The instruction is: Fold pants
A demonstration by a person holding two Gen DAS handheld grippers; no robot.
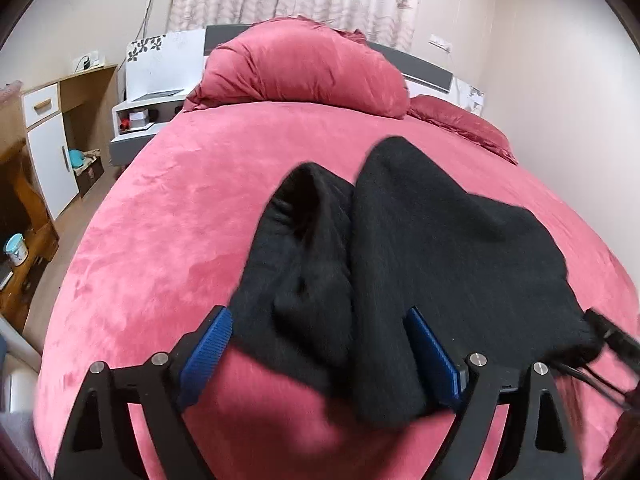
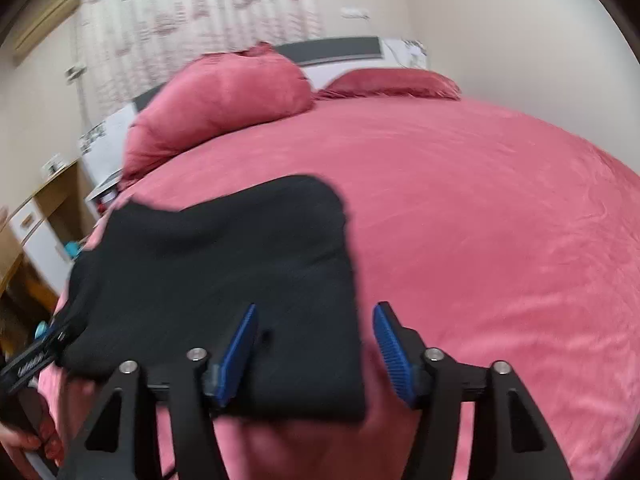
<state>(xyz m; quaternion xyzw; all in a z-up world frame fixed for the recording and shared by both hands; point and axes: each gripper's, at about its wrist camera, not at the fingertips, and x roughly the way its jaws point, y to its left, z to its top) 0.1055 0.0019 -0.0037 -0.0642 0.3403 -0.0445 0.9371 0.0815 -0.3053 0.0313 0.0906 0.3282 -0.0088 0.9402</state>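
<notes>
Both claws, left (image 1: 320, 354) and right (image 2: 316, 354), gape wide over black pants (image 1: 400, 256) lying on the bed (image 1: 180, 220), legs pointing toward the pillows (image 1: 304, 68).

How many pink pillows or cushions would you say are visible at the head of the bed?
2. A large puffy pillow leans against the headboard on the left, and a flatter pillow lies to its right. More could be hidden behind the large one.
</notes>
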